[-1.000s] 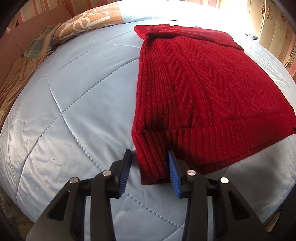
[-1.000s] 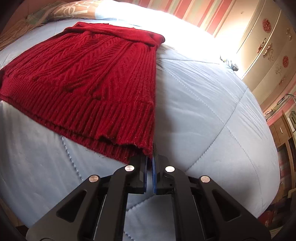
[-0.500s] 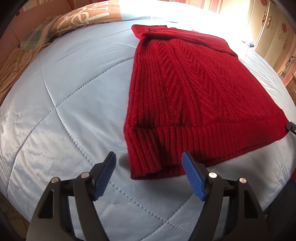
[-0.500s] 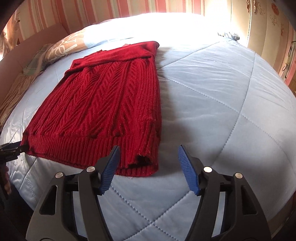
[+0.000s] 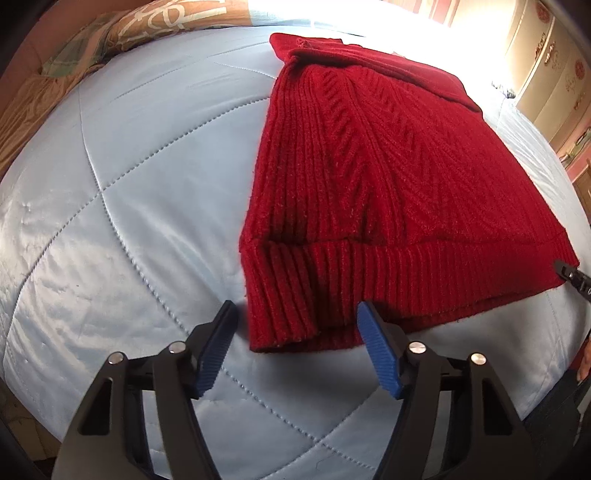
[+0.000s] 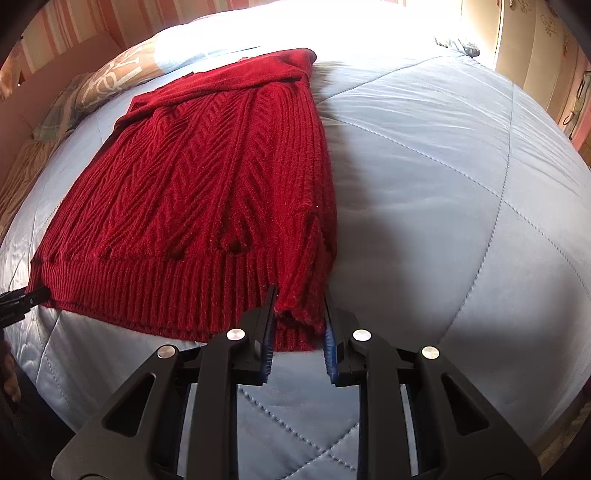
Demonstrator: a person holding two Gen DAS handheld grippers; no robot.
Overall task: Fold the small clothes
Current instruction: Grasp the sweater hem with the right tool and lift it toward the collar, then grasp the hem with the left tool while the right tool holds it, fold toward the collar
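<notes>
A red cable-knit sweater (image 5: 388, 184) is laid flat on the bed's pale blue quilted cover (image 5: 129, 184), sides folded in. Its ribbed hem (image 6: 166, 291) is being addressed at both near corners: the left gripper (image 5: 295, 347) is held spread wide around one corner, untouched; the right gripper (image 6: 298, 332) is narrowed around the other, fingers (image 6: 269, 343) not visibly pinching. Both must likely be pressed together before the hem is lifted toward the collar. A patterned pillow (image 5: 140, 22) lies beyond, out of the way.
</notes>
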